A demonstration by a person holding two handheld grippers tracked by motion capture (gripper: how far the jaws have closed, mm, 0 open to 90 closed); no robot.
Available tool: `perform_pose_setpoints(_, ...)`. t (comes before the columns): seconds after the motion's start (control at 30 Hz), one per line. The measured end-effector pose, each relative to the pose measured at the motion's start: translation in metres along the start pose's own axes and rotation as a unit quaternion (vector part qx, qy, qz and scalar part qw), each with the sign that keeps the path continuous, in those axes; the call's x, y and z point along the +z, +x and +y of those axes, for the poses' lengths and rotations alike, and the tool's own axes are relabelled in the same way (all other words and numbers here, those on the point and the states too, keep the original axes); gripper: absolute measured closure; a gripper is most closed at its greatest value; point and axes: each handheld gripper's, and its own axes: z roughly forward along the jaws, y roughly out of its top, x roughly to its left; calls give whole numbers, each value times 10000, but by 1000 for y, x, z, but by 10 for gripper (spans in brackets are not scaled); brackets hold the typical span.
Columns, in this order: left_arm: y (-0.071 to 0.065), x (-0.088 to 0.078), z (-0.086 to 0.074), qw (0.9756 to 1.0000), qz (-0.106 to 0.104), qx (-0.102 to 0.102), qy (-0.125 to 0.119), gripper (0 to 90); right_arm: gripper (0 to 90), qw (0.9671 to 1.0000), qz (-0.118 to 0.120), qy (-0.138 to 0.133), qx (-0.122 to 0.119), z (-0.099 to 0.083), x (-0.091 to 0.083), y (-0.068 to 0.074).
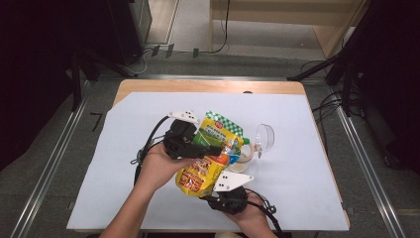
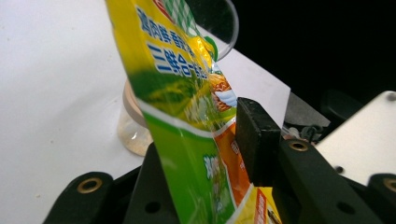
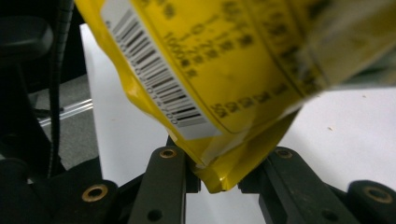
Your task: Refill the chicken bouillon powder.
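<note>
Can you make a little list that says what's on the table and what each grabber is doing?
bag: yellow and green pouch, held up off the table
left gripper: shut on the bag's middle
right gripper: shut on the bag's bottom corner
jar: small clear jar behind the bag, lid flipped open
jar contents: a little pale stuff at the bottom
table: wood, covered by a white sheet

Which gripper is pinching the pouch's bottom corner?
The right gripper, clamping the yellow pouch by its barcode end; the left gripper grips it higher, mid-body.
</note>
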Motion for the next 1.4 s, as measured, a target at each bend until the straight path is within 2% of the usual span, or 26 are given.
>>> perform_pose_setpoints(0.2,1,8,1,9999,83,-93,111,655,763,9999,111,-48,41,4,1,1)
perform_pose_setpoints(0.23,2,10,3,9996,78,-248,113,652,759,9998,161,-78,24,7,0,2)
perform_pose_setpoints(0.27,2,11,3,9994,68,-295,138,643,757,9999,155,-73,-23,8,-1,2)
perform_pose_setpoints(0.33,1,11,4,9995,160,-233,134,642,750,9999,145,-61,-51,12,-2,1)
perform_pose_setpoints(0.43,1,11,7,9991,248,-299,142,639,746,9997,201,-128,80,17,-3,-3)
perform_pose_setpoints(0.47,2,11,12,9986,330,-342,214,642,744,9997,195,-127,68,19,-2,-5)
perform_pose_setpoints(0.53,3,11,16,9984,361,-349,272,653,737,9998,194,-107,30,23,0,-6)
perform_pose_setpoints(0.73,9,8,30,9973,324,-541,383,675,723,9997,221,-97,3,36,4,-9)
perform_pose_setpoints(0.87,13,5,34,9972,224,-655,289,674,711,9997,237,-114,-17,44,6,-11)
perform_pose_setpoints(0.93,16,5,34,9967,182,-735,296,675,685,9996,195,-156,-143,46,7,-12)
perform_pose_setpoints(1.4,19,7,32,9963,260,-742,334,675,647,9996,-15,-106,-263,46,17,-13)
